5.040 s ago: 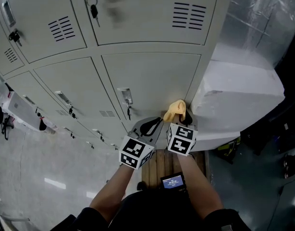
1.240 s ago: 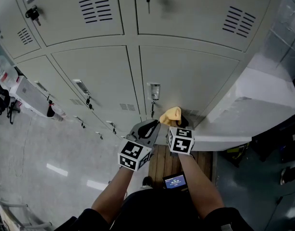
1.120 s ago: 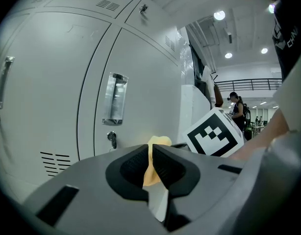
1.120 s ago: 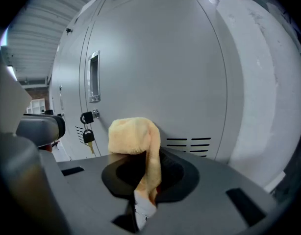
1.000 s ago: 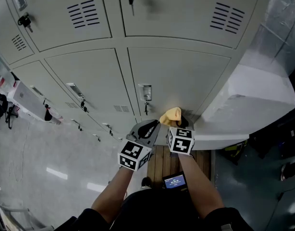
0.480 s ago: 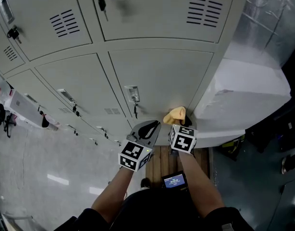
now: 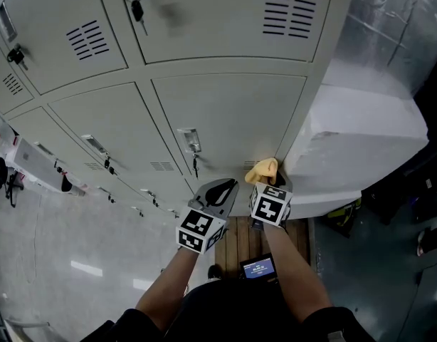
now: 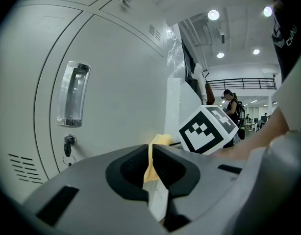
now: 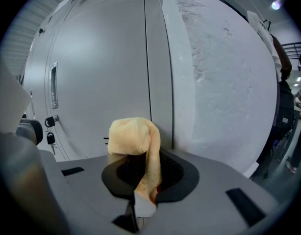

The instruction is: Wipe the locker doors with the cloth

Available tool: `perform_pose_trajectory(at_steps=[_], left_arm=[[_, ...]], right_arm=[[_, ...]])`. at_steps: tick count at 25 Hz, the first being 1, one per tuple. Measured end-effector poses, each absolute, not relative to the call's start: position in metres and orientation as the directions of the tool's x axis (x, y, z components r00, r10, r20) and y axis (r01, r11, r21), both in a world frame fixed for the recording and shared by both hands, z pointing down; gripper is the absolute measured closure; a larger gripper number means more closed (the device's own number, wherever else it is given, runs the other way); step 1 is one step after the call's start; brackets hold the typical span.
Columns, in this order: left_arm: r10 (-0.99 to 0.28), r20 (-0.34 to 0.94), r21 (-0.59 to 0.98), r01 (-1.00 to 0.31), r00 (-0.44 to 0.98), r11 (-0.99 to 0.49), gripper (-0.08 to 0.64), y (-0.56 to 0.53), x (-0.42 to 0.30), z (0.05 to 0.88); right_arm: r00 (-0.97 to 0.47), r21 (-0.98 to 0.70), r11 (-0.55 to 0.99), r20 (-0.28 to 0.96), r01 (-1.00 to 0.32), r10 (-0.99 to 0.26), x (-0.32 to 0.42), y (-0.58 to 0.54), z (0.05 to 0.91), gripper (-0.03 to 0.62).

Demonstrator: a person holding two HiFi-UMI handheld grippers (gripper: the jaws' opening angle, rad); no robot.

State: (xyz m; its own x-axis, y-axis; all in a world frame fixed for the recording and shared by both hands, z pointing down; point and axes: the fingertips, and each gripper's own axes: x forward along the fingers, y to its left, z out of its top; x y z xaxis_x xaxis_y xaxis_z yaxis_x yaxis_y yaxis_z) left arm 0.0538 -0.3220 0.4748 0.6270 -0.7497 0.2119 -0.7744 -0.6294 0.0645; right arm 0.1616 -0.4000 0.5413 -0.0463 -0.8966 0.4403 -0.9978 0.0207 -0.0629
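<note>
A yellow cloth (image 7: 265,169) is bunched against the lower right corner of a pale grey locker door (image 7: 225,112), beside the vent slots. My right gripper (image 7: 268,182) is shut on it. In the right gripper view the cloth (image 9: 133,136) hangs folded over the jaws of the right gripper (image 9: 145,177), with the door (image 9: 101,82) just behind. My left gripper (image 7: 222,189) hovers to the left, close to the door, and holds nothing. In the left gripper view the left gripper (image 8: 150,168) has its jaws nearly together, and the cloth (image 8: 160,141) shows beyond them.
The door carries a recessed handle (image 7: 188,140) and a key in its lock (image 7: 195,164). A big white wrapped block (image 7: 361,148) stands tight against the locker's right side. More locker doors (image 7: 97,141) run to the left. Wooden slats (image 7: 240,244) lie below. People (image 8: 234,106) stand far off.
Over the last second the cloth and my right gripper slid right across the door, away from the lock toward the door's right edge. The left gripper kept its place alongside.
</note>
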Motion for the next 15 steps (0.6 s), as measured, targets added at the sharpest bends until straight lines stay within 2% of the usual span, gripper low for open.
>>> perform_pose_trajectory(at_steps=[15], left_arm=[[-0.767,0.212,0.07,-0.792,0.606,-0.606,0.522,-0.315,0.041,0.474]], right_arm=[[-0.12,-0.12,0.073,0.444,-0.99,-0.888,0.153,-0.393,0.54,0.522]])
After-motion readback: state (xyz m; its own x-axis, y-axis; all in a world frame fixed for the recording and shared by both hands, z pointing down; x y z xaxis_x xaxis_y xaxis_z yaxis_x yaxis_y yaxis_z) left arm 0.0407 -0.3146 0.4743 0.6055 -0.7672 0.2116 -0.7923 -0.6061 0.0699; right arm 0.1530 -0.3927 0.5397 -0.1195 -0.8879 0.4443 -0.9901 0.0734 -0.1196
